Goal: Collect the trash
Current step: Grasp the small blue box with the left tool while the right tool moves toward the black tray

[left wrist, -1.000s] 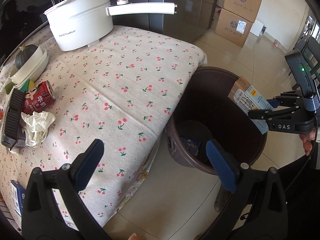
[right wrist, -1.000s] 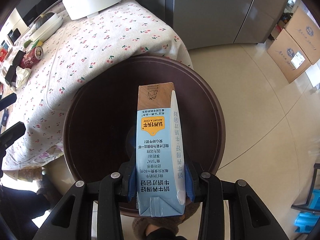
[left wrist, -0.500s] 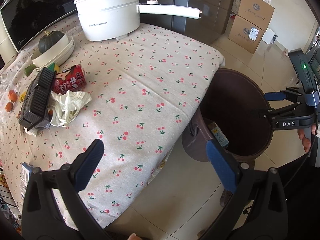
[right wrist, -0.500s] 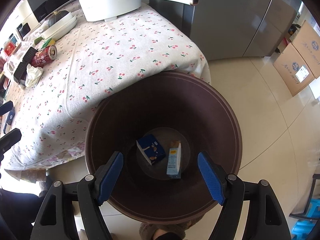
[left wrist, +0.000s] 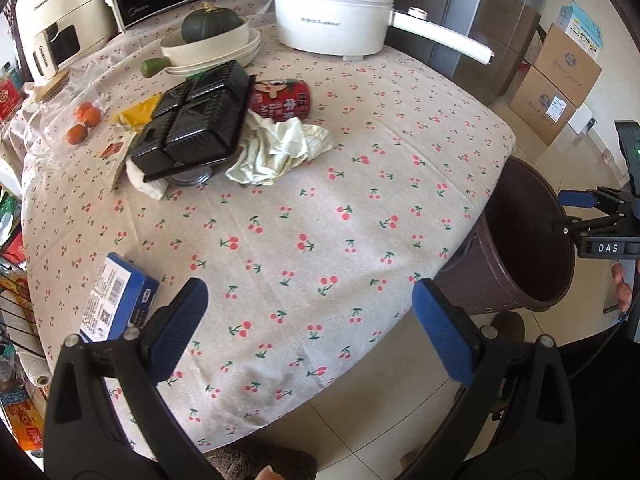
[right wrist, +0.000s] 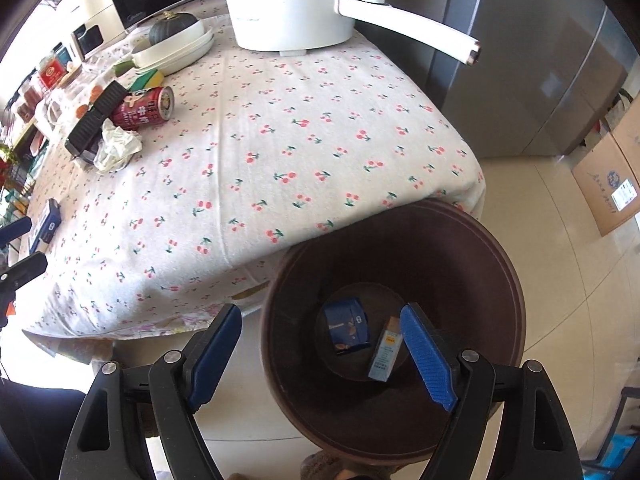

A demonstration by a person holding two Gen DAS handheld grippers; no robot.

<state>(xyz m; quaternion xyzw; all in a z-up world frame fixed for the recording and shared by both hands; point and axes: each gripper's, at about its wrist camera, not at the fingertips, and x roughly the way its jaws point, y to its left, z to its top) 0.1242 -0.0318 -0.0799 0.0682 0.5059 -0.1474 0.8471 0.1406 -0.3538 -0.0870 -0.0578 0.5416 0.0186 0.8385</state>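
The brown trash bin (right wrist: 400, 240) stands on the tiled floor just beside the corner of the table, and at its bottom lie a light-blue milk carton (right wrist: 386, 350) and a dark blue box (right wrist: 348, 326), side by side. The right gripper (right wrist: 320, 354) hangs over the bin's near rim with its blue pads spread wide and nothing between them. More trash waits on the cherry-print tablecloth (left wrist: 320, 184): a red can (left wrist: 282, 100) on its side, a crumpled white tissue (left wrist: 276, 148) touching it, and a black plastic tray (left wrist: 192, 120) lying tilted over a small tin, near the far left part of the cloth. A blue carton (left wrist: 116, 296) lies at the table's near left edge, just beside the left gripper (left wrist: 312, 328), which is held open and empty above the cloth. Farther back sit a white pot (left wrist: 332, 16) and a bowl with a green squash (left wrist: 210, 26).
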